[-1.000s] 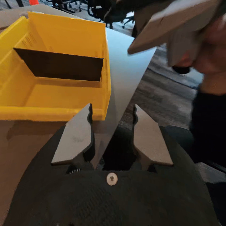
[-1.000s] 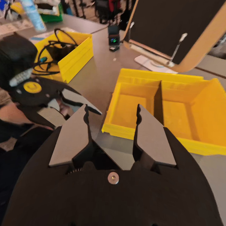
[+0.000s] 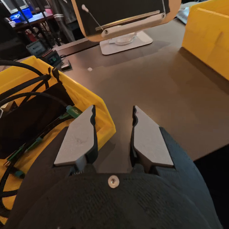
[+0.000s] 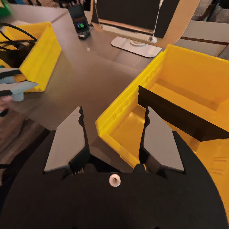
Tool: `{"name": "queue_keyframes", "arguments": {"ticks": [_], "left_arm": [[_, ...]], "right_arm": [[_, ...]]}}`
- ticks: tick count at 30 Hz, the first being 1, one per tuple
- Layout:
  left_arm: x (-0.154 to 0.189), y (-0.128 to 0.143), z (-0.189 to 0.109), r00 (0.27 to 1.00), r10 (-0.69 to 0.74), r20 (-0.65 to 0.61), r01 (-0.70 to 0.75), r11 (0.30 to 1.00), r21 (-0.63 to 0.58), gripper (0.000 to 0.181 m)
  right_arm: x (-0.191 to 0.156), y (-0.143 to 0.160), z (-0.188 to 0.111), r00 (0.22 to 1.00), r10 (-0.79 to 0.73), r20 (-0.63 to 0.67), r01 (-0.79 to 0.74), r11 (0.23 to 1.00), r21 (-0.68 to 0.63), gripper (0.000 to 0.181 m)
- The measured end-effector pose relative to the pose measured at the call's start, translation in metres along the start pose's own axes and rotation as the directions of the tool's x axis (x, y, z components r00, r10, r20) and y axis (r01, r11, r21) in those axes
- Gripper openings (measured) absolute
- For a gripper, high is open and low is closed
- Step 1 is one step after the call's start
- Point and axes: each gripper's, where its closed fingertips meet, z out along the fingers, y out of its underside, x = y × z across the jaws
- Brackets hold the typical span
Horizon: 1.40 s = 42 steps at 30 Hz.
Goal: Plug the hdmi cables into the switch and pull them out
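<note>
The left gripper (image 3: 113,114), jaws apart and empty, has swung from the empty bin to the yellow bin (image 3: 86,94) at frame left holding the HDMI cables (image 3: 37,95), while the right gripper (image 4: 113,117) hovers agape, so pickup looks next.

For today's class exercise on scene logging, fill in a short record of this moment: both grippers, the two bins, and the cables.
left gripper: open, empty, beside the left yellow bin
right gripper: open, empty, over the near corner of the right yellow bin
left yellow bin: holds black HDMI cables with green plugs
right yellow bin: empty, black divider
table: bare between the bins
</note>
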Motion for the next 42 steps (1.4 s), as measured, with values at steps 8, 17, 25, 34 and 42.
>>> {"name": "queue_keyframes", "arguments": {"ticks": [8,17,25,34,42], "left_arm": [[-0.036,0.011,-0.015,0.997,0.006,0.078,-0.009,0.999,0.043,0.016],[-0.084,0.033,-0.044,0.99,-0.07,0.126,0.066,0.997,0.037,0.038],[-0.1,0.036,-0.026,0.98,-0.007,0.198,0.006,1.0,0.005,0.011],[-0.15,0.057,-0.056,0.947,-0.056,0.316,0.057,0.998,0.006,0.002],[-0.15,0.06,-0.061,0.942,-0.127,0.311,0.126,0.992,0.024,0.002]], "right_arm": [[-0.004,0.046,0.057,0.999,-0.035,0.036,0.042,0.978,-0.203,0.075],[0.04,0.069,0.025,0.998,0.06,0.034,-0.046,0.945,-0.323,0.052],[0.034,0.071,0.029,0.998,-0.031,0.059,0.049,0.941,-0.334,0.044],[0.113,0.084,-0.003,0.981,0.006,-0.195,-0.076,0.932,-0.355,0.002],[0.146,0.099,-0.035,0.957,0.07,-0.282,-0.176,0.911,-0.372,0.003]]}}
